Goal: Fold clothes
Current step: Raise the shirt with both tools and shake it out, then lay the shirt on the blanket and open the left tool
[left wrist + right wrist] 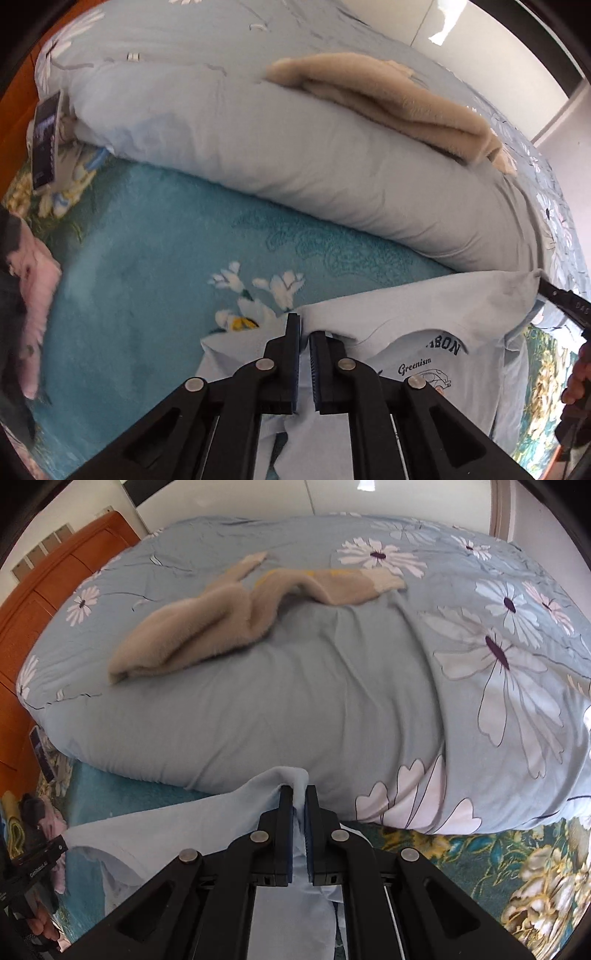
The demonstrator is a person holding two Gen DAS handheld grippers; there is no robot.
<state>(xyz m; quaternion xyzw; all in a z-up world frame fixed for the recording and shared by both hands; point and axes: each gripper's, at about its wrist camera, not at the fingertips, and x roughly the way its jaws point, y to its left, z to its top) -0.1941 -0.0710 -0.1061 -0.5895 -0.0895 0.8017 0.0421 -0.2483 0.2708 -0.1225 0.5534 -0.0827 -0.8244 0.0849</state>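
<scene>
A pale blue T-shirt (424,332) with dark print "Greenism" hangs stretched above the teal floral bedspread (147,277). My left gripper (305,334) is shut on the shirt's top edge at its left end. My right gripper (299,795) is shut on the shirt's other corner (284,775); its tip shows at the right edge of the left wrist view (565,299). The shirt (166,830) sags between the two grippers. The left gripper's body shows at the lower left of the right wrist view (33,864).
A rolled pale blue flowered duvet (314,686) lies across the bed behind the shirt, with a beige fleece garment (207,624) on top. Pink and dark clothes (33,295) lie at the left. An orange wooden headboard (44,602) stands at the far left.
</scene>
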